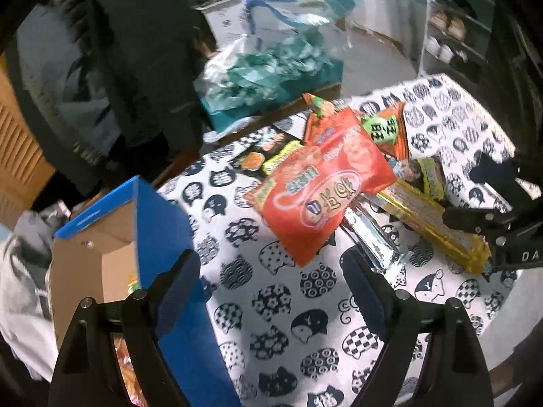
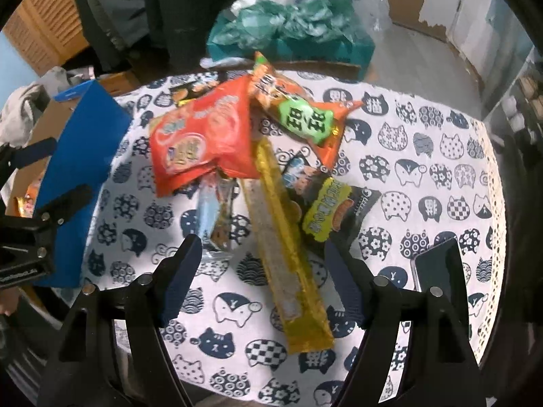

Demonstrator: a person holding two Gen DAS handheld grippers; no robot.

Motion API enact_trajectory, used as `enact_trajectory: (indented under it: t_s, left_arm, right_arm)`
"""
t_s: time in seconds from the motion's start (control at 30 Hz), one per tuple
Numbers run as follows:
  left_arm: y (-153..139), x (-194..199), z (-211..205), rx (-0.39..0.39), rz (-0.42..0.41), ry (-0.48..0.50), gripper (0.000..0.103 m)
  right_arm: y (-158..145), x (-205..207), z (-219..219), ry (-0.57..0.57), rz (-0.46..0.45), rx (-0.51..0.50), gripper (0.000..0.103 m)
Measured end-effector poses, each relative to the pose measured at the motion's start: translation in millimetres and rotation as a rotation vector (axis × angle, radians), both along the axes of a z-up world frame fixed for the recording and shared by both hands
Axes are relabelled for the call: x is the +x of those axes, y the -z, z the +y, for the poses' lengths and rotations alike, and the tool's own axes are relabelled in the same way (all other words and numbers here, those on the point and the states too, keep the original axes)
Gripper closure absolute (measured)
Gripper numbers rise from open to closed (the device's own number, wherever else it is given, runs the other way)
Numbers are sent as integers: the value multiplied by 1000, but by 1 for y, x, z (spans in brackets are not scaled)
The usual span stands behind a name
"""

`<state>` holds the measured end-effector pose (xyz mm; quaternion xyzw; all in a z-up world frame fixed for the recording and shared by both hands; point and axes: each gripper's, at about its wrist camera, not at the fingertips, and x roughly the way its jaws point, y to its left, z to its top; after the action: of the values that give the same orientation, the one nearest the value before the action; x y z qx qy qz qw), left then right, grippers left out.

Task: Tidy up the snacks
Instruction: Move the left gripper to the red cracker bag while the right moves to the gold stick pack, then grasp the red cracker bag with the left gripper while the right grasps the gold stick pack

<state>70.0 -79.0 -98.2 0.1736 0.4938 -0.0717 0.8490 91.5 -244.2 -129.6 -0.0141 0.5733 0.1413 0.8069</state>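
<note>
A heap of snack packets lies in the middle of the round bench (image 2: 424, 156), which is covered with a white cloth printed with dark blue cat heads. On top of the heap is a large red-orange plastic snack bag (image 2: 203, 135) with white and blue lettering. Just to its right lies a smaller orange triangular packet with a green label (image 2: 305, 118). A long, narrow yellow-gold wrapped bar (image 2: 288, 254) runs from under the red-orange bag toward the near edge. A silvery foil packet (image 2: 217, 217) lies just left of the bar, and a black packet with a yellow-green label (image 2: 332, 213) lies just right of it.

At the left edge of the bench stands an open cardboard box with blue outer walls (image 1: 163, 224); a few bright wrappers show inside it.

The left hand-held gripper (image 1: 271, 291) hangs over bare cloth beside the box, its jaws spread wide with nothing between them. The right hand-held gripper (image 2: 261, 271) hangs above the near part of the yellow-gold bar, jaws likewise spread and not touching it.

A dark flat phone-like slab (image 2: 437, 271) lies at the near right. Beyond the bench sits a clear bag of teal wrappers (image 2: 288, 20).
</note>
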Motion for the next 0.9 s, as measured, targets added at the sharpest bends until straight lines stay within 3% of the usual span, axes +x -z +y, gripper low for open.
enact_trajectory:
  t_s: [0.53,0.9]
  left_arm:
    - [39,49,-43,3,86,190,16]
    - [66,78,-58,102,67,324,16]
  right_arm:
    - [38,23,-14,17,72,5,28]
    - [50,36,-16,25,100,14,28]
